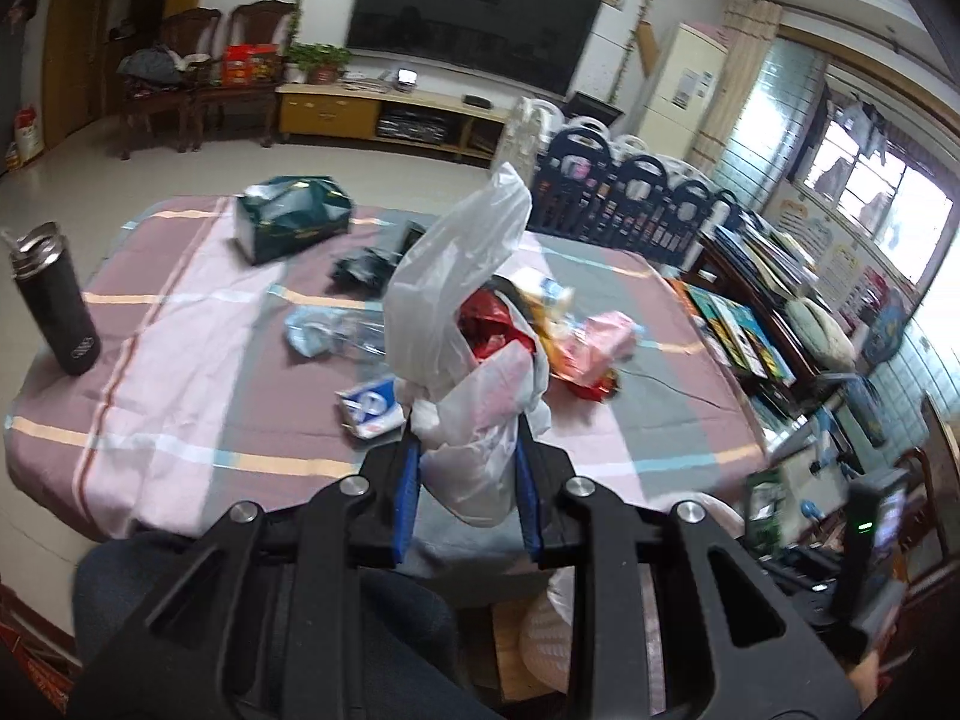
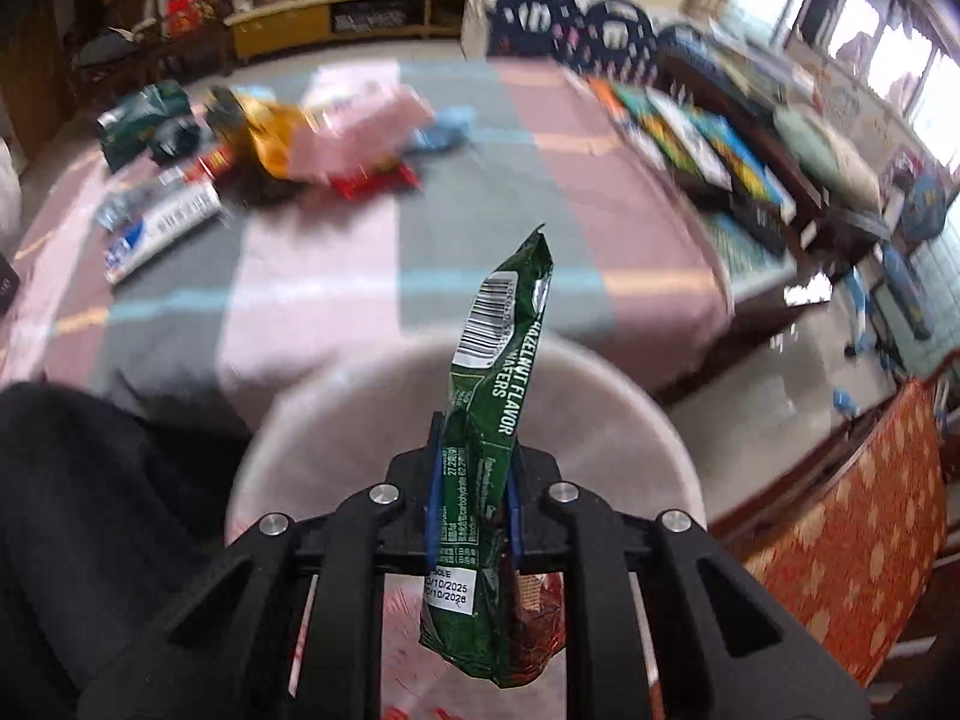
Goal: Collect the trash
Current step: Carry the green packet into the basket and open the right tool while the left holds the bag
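My left gripper (image 1: 465, 426) is shut on a white plastic bag (image 1: 456, 312) that stands up over the table's near edge, with red wrappers (image 1: 489, 327) showing in its mouth. Behind the bag lie pink and yellow packets (image 1: 591, 342), a blue and white wrapper (image 1: 369, 408), a crumpled clear bottle (image 1: 327, 333) and a green packet (image 1: 294, 222). My right gripper (image 2: 471, 462) is shut on a green hazelnut wafer wrapper (image 2: 492, 420), held upright above a round white bin (image 2: 600, 420). More wrappers (image 2: 300, 138) lie blurred on the far side of the table.
A black flask (image 1: 54, 300) stands at the table's left edge. The striped tablecloth (image 1: 180, 360) covers the table. A dark cabinet stacked with books (image 1: 744, 324) runs along the right. A patterned orange cushion (image 2: 852, 540) sits at the right of the bin. A person's dark trouser leg (image 2: 90, 510) is at left.
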